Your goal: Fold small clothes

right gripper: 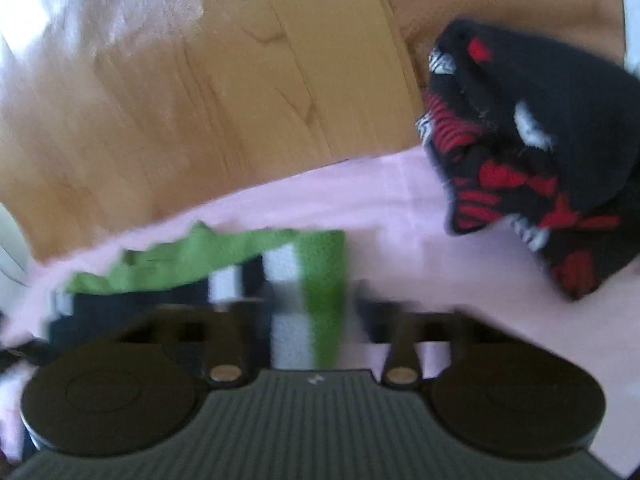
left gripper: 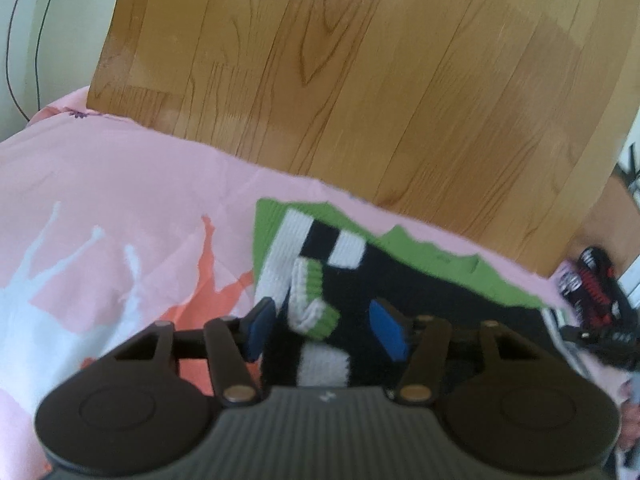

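Note:
A small knit garment (left gripper: pixel 360 276), black with white blocks and green edges, lies on the pink sheet (left gripper: pixel 120 176) near its far edge. My left gripper (left gripper: pixel 324 320) is open just above it, its blue pads (left gripper: pixel 386 328) either side of a bunched white and green cuff (left gripper: pixel 310 296). In the right wrist view the same garment (right gripper: pixel 304 280) lies under my right gripper (right gripper: pixel 308 312), which looks open over the green and white end; the view is blurred. The right gripper also shows at the left wrist view's right edge (left gripper: pixel 600 336).
A bundle of black, red and white cloth (right gripper: pixel 532 148) sits on the sheet to the right; it also shows in the left wrist view (left gripper: pixel 596 280). Wooden floor (left gripper: pixel 360 60) lies beyond the sheet's far edge. A cable (left gripper: pixel 36 40) hangs at far left.

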Demonstrator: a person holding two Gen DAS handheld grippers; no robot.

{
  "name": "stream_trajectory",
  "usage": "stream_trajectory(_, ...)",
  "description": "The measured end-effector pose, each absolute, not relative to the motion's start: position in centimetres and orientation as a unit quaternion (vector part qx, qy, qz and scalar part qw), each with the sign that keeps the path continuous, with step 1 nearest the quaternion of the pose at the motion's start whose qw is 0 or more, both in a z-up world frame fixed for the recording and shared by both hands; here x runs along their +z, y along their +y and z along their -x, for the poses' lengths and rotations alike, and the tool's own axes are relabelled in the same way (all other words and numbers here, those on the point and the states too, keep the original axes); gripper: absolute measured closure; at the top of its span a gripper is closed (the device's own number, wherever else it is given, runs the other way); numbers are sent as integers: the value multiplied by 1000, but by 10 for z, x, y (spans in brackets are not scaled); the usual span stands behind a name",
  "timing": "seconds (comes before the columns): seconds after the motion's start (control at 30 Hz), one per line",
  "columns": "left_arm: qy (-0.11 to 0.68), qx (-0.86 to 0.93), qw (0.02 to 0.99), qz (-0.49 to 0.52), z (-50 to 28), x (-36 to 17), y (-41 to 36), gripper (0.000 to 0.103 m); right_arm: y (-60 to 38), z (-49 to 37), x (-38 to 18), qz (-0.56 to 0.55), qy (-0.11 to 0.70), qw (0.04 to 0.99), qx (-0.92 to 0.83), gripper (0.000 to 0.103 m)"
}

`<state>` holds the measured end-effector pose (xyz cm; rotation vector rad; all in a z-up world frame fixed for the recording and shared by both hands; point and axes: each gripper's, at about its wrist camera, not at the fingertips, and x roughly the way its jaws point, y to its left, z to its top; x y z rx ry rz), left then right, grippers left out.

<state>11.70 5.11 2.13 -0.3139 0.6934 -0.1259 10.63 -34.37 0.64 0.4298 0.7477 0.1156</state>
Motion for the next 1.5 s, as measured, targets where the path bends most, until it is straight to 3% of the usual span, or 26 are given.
stream_trajectory(0.1,344,-63,926,143,-117,21,49,52,-343,-93,24,-182,306,934,37,95)
stream_trajectory(0.27,342,-57,932,105,-116,21,39,48,-355,-105,-5,-200,336,921,2,93)
stream_trajectory(0.3,342,-57,932,108,-117,22,41,48,-352,-104,-3,-195,337,921,6,89)
stream_trajectory(0.63,302,-49,927,216,-110,29,79,50,-326,-55,41,-176,275,942,82,86)
stream_trajectory(0.77,321,-38,937,135,-113,26,54,47,-311,-53,28,-155,305,933,109,82)
stream_trajectory(0.83,352,-20,931,96,-122,18,43,47,-314,-64,0,-140,331,929,83,88)
stream_trajectory(0.93,351,-32,927,127,-122,18,55,47,-328,-64,6,-209,345,912,76,82)
stream_trajectory(1.03,346,-38,923,166,-122,16,69,47,-323,-42,22,-174,308,931,92,81)
stream_trajectory(1.17,345,-34,921,178,-127,12,73,46,-326,-23,-3,-172,357,913,93,79)
stream_trajectory(1.23,351,-25,921,168,-126,13,68,47,-330,-10,-15,-158,343,921,98,84)
stream_trajectory(1.33,369,-20,918,147,-101,25,61,47,-348,4,-7,-215,355,904,102,79)
stream_trajectory(1.5,332,-72,931,130,-5,51,84,44,-350,54,3,-172,337,912,156,79)
